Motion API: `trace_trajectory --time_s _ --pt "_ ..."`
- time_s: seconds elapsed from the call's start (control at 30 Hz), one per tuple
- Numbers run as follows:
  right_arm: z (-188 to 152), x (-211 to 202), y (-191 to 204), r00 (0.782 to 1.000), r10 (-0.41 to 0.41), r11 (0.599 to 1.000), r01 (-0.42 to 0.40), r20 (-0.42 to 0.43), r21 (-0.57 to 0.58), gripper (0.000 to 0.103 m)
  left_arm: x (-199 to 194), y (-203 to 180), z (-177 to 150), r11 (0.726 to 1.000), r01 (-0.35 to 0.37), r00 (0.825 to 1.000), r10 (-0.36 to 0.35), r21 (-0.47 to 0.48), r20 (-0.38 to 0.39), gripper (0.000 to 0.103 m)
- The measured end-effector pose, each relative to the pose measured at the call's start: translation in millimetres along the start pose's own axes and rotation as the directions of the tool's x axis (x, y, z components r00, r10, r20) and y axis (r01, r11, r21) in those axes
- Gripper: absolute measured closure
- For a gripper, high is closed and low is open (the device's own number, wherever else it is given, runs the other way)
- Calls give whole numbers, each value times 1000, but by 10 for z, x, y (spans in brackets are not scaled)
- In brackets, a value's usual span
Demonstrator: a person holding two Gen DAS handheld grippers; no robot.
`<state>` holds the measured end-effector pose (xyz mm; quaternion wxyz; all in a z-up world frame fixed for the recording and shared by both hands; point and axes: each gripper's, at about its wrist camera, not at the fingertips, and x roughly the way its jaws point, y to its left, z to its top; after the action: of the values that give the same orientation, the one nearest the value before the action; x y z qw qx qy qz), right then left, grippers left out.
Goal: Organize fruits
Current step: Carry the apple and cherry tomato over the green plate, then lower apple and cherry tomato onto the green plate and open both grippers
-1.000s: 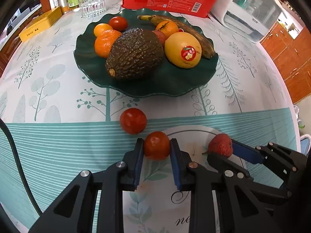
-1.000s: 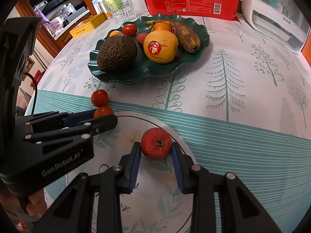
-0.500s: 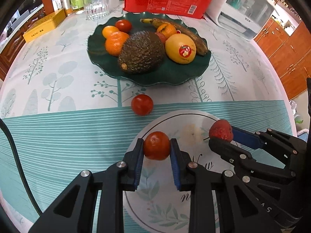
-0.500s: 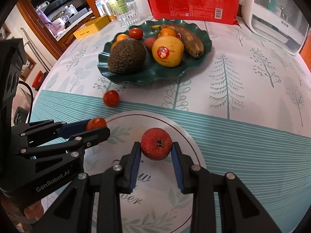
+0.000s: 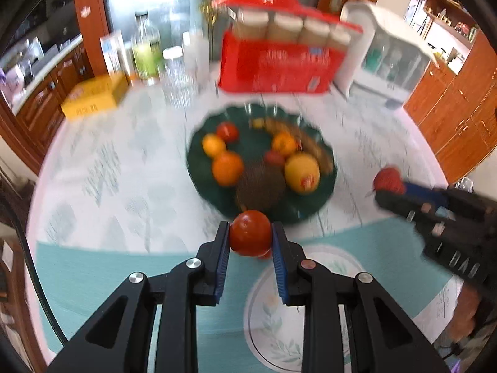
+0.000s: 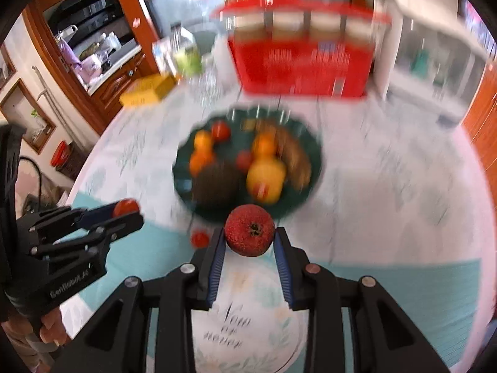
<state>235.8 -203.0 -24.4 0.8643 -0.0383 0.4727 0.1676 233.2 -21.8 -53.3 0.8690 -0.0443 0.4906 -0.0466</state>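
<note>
A small red tomato (image 5: 250,237) sits clamped between the blue pads of the left claw (image 5: 251,242), held up in the air above the bench (image 5: 124,186), with the near rim of the dark green plate (image 5: 202,183) just beyond it in the left wrist view. A rough-skinned red fruit (image 6: 250,230) with a dark stem scar is gripped the same way in the right claw (image 6: 250,239), also lifted clear of the surface and lined up with the plate's near edge. On the plate lie an avocado (image 5: 261,188), a yellow fruit with a sticker (image 5: 302,172), oranges (image 5: 227,168), another tomato (image 5: 227,132) and a banana (image 5: 310,146), all blurred. A second loose tomato (image 6: 199,238) rests on the tablecloth near the plate. Behind the plate stand a red package (image 5: 276,65), a yellow box (image 5: 93,99) and a glass (image 5: 177,90).
</note>
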Motion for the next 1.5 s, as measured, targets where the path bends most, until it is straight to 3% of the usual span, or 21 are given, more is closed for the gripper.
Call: trace_trajectory --time_s 0.27,0.47,0.63,0.8,1.0,1.27,1.37,1.43,1.5 --pt "949 -494 74 980 -69 996 79 184 -45 71 -311 40 652 1000 -13 997 12 15 79 79" --pt "1367 -380 116 969 -92 990 113 230 -80 71 -246 10 943 998 -47 994 44 31 100 79" --pt "1402 113 91 991 -47 997 55 124 -61 71 64 99 1081 1000 -23 997 24 -8 75 79" --pt "1236 659 90 1000 -15 999 15 5 -50 71 546 205 1125 998 2 1000 -2 -61 5 79" --pt "1087 1227 42 991 28 999 -31 -131 -23 71 1091 243 1099 997 6 996 -12 -75 -84 79" --pt "1019 1714 -72 971 69 998 -68 -228 11 70 1549 299 1056 997 3 986 -15 -72 -167 78" --pt "1014 1797 -113 966 85 996 -81 -243 25 70 1620 307 1040 998 5 984 -16 -62 -179 68" --pt "1009 1837 -147 962 111 994 -104 -251 42 70 1633 299 1032 998 11 984 -20 -54 -175 50" --pt "1014 1844 -171 960 126 992 -118 -250 47 70 1615 265 1030 999 4 987 -9 -32 -159 47"
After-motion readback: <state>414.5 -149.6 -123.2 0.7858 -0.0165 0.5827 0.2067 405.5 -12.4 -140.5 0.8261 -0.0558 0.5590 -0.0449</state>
